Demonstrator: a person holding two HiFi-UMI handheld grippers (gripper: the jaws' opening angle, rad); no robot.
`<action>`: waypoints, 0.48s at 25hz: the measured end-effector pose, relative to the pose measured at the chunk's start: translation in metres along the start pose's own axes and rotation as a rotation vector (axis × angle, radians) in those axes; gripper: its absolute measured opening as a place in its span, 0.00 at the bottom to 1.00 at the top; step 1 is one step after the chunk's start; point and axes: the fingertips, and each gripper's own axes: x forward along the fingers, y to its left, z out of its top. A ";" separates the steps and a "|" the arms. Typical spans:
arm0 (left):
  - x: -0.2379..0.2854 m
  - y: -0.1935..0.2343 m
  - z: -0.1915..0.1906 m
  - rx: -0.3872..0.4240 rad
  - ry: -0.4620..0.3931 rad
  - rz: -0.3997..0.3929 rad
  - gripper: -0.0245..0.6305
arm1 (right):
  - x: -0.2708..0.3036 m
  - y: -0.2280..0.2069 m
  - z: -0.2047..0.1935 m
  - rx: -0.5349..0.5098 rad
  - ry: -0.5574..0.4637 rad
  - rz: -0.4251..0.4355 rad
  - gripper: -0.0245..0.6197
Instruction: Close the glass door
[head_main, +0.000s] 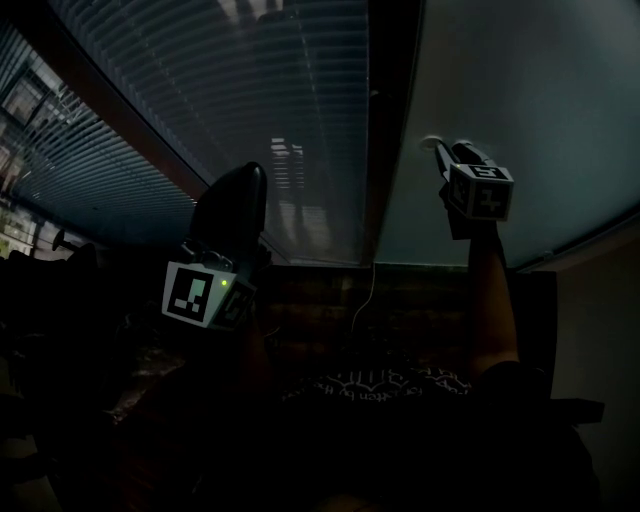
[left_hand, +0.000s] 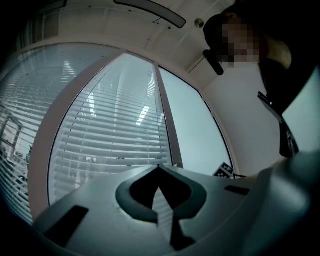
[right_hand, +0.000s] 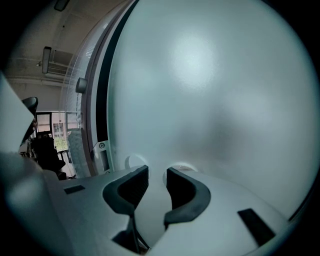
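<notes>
The frosted glass door (head_main: 520, 90) fills the right of the head view and most of the right gripper view (right_hand: 210, 85). Its dark edge (right_hand: 101, 100) carries a small metal plate (right_hand: 102, 146). My right gripper (head_main: 438, 150) is raised, its fingertips against the frosted pane. Its jaws (right_hand: 157, 172) stand a narrow gap apart with only pale glass showing between them. Lower left, my left gripper (head_main: 232, 200) points at the slatted pane. Its tips (left_hand: 159, 169) meet and hold nothing.
A glass wall with horizontal blinds (head_main: 230, 90) runs to the left of a dark vertical frame post (head_main: 388, 130). A white cable (head_main: 365, 290) hangs below the post. The room is dim. Dark furniture (right_hand: 47, 150) stands beyond the door's edge.
</notes>
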 end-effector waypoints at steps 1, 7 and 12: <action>0.000 0.000 0.000 0.001 -0.001 -0.002 0.04 | 0.000 0.000 0.000 0.000 -0.002 0.002 0.21; 0.003 -0.003 0.001 -0.002 -0.002 -0.014 0.04 | -0.001 0.001 0.000 0.001 -0.005 0.007 0.21; 0.001 -0.002 -0.003 -0.005 0.002 -0.010 0.04 | 0.000 0.000 -0.001 0.030 -0.003 0.035 0.21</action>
